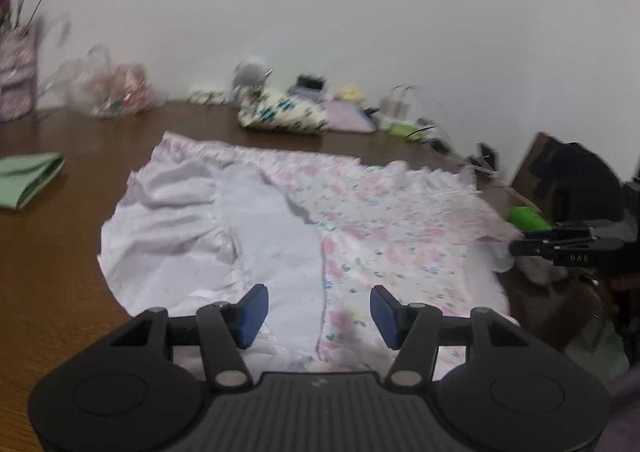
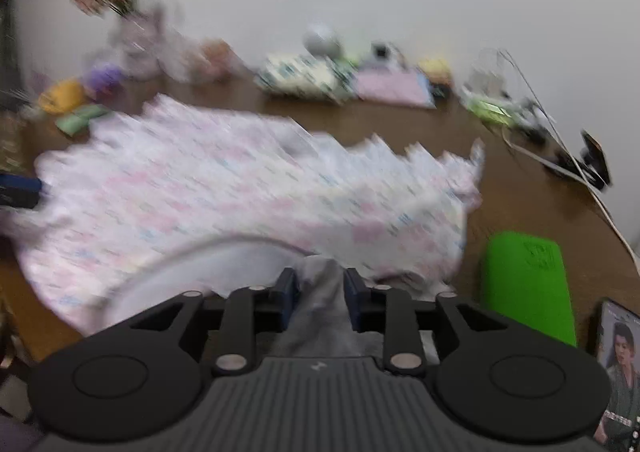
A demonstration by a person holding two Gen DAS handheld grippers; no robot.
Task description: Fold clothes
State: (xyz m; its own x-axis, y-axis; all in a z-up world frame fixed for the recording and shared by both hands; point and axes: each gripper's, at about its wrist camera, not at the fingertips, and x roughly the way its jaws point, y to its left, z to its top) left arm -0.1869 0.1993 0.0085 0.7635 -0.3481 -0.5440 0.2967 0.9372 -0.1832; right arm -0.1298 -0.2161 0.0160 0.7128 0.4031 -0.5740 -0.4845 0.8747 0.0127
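A pale pink floral garment [image 1: 304, 228] lies spread on the brown table [image 1: 52, 284], its plain white inner side turned up on the left. My left gripper [image 1: 319, 312] hovers open over its near edge, nothing between the blue pads. My right gripper [image 2: 320, 292] is shut on a bunched edge of the same garment [image 2: 240, 188], which looks motion-blurred in the right wrist view. In the left wrist view the right gripper [image 1: 516, 242] shows at the cloth's right edge.
A folded green cloth [image 1: 28, 180] lies at the left. A folded patterned garment [image 1: 284, 114], a pink pad [image 1: 352, 116], a vase of flowers [image 1: 18, 68] and cables [image 2: 532, 120] line the back. A green object [image 2: 528, 284] and a phone [image 2: 618, 368] lie at the right.
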